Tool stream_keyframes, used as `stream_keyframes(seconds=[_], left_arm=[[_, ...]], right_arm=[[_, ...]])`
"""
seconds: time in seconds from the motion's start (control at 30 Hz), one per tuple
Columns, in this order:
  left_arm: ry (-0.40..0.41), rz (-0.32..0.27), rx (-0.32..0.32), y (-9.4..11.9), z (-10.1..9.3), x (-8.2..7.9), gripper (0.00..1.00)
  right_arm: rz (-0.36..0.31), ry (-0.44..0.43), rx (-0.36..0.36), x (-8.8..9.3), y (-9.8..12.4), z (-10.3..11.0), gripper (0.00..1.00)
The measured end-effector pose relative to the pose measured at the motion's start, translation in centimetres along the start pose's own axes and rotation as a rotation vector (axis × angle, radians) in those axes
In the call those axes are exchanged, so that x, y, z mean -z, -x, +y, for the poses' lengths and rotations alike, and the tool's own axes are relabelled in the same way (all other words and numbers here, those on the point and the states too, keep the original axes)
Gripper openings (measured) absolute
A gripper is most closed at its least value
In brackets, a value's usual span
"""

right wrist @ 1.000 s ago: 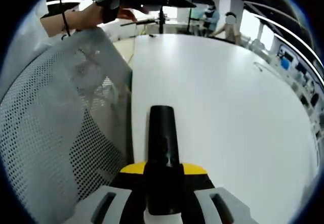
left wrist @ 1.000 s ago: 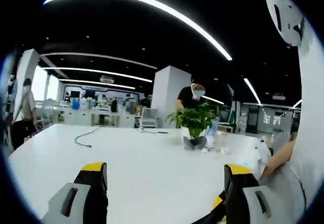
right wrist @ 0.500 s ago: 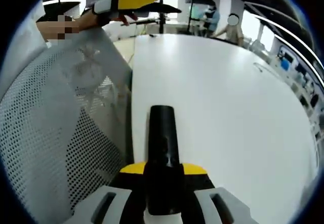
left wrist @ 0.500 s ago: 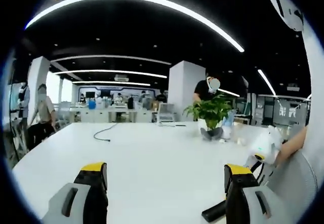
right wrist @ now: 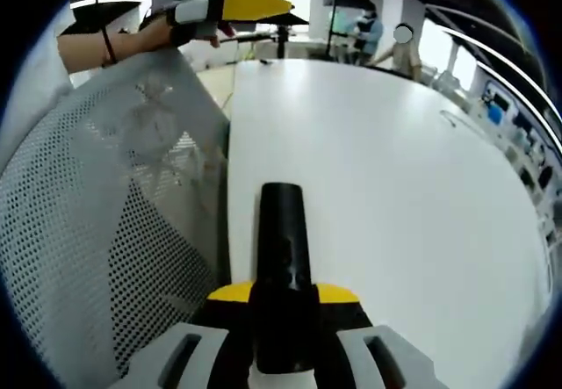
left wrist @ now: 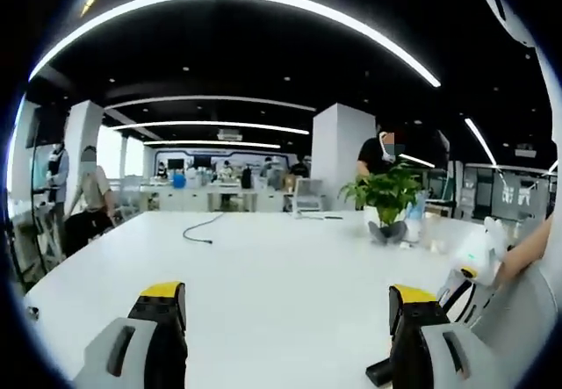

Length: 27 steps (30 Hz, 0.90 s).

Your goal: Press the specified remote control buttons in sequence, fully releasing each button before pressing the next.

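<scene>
A black remote control lies along the right gripper view, pointing away over the white table. My right gripper is shut on its near end, yellow pads on both sides. My left gripper is held in a hand at the top left, above the table's far edge. In the left gripper view my left gripper is open with nothing between its jaws, well above the table. The remote's tip peeks out low beside the right jaw. My right gripper appears at the right edge.
A grey mesh chair back stands against the table's left edge. A potted plant and a bottle sit at the far right, with a dark cable at the far middle. People and desks are in the background.
The left gripper's camera has swung, so the plant and room slid right in its view. In the right gripper view the left gripper shifted slightly right. The right gripper stays shut on the remote.
</scene>
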<state>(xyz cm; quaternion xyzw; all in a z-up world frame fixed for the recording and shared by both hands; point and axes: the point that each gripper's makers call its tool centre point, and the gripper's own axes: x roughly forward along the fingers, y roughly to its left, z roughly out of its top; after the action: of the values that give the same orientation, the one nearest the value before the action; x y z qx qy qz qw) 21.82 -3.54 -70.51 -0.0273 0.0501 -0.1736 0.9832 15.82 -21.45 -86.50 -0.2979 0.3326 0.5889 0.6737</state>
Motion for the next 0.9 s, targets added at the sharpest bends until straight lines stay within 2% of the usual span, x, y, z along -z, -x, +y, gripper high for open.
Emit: stream_keyframes(seconds=[0.47, 0.73, 0.9], left_arm=[[0.010, -0.025, 0.001, 0.1, 0.1, -0.5, 1.00], [0.009, -0.011, 0.006, 0.1, 0.0, -0.2, 1.00], [0.015, -0.032, 0.025, 0.1, -0.3, -0.6, 1.00]], right_arm=[[0.056, 0.021, -0.014, 0.0, 0.0, -0.1, 0.21], [0.071, 0.029, -0.019, 0.0, -0.1, -0.3, 0.21], [0.067, 0.017, -0.012, 0.0, -0.1, -1.0, 0.21]])
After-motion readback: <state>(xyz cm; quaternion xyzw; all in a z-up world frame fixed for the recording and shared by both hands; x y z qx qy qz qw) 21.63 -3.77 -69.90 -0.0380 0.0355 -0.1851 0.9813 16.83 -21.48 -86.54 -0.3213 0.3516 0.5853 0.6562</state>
